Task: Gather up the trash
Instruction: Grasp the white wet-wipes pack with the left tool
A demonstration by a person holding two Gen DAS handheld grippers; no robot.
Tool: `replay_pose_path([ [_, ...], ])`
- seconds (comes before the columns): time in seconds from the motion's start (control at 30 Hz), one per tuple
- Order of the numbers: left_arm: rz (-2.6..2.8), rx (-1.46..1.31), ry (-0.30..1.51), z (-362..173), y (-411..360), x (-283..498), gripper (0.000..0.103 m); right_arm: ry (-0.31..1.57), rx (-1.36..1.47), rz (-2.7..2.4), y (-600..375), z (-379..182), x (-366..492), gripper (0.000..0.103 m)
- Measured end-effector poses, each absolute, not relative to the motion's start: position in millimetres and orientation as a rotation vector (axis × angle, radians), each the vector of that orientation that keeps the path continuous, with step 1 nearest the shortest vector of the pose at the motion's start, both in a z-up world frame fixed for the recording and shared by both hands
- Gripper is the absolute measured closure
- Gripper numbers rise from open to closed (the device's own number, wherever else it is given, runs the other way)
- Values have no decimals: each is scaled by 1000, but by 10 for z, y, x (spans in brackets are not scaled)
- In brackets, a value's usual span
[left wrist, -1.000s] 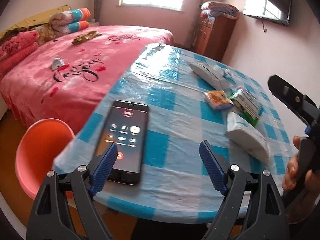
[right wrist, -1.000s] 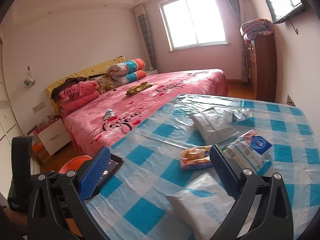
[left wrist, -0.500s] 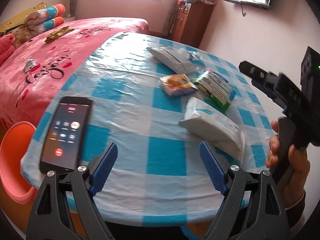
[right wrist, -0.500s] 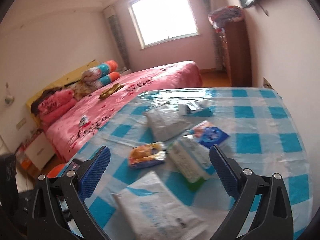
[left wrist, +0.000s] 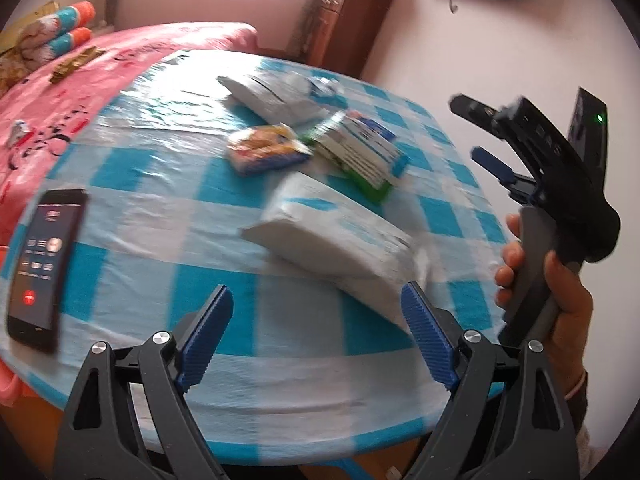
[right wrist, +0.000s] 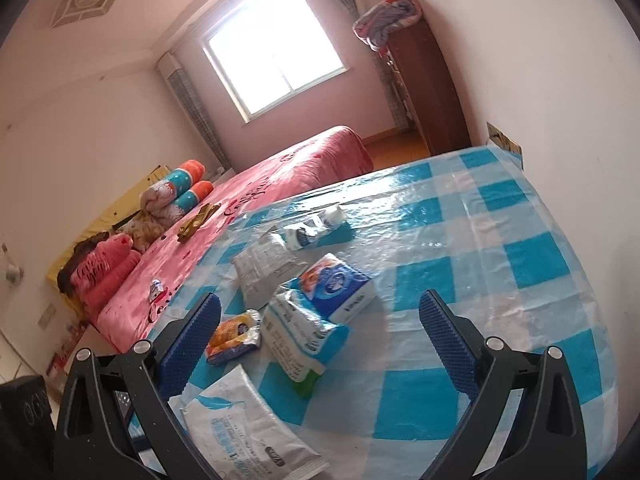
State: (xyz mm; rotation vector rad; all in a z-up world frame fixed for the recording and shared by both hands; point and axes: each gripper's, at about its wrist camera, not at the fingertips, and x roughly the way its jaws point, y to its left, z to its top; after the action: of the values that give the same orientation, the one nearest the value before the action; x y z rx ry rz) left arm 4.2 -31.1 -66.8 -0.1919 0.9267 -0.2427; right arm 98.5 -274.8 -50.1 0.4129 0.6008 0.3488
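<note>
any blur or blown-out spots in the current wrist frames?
Left wrist view: motion blur smears the white pack and phone; the left gripper stays sharp. Right wrist view: sharper, but the window is blown out and glare streaks the checked tablecloth; fisheye bends both.

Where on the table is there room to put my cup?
The table's wall side, right of the blue pack, is bare. So is the strip between the phone and the white pack. The middle is crowded with the snack bag and wrappers.
</note>
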Motion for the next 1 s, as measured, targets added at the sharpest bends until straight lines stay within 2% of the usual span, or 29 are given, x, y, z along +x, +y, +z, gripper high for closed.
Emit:
replay_pose_path([
  [0.4,-283,-256,1027,-839,-704,389,17,691,505,348,-3023,-702,1088,5],
  [0.67,-136,-144,1027,-890,-808,917,16,722,571,350,-3178,-808,1131,5],
  [1.0,-92,40,1011,-937,-938,1004,13,795,553,444,-2960,-930,1226,5],
])
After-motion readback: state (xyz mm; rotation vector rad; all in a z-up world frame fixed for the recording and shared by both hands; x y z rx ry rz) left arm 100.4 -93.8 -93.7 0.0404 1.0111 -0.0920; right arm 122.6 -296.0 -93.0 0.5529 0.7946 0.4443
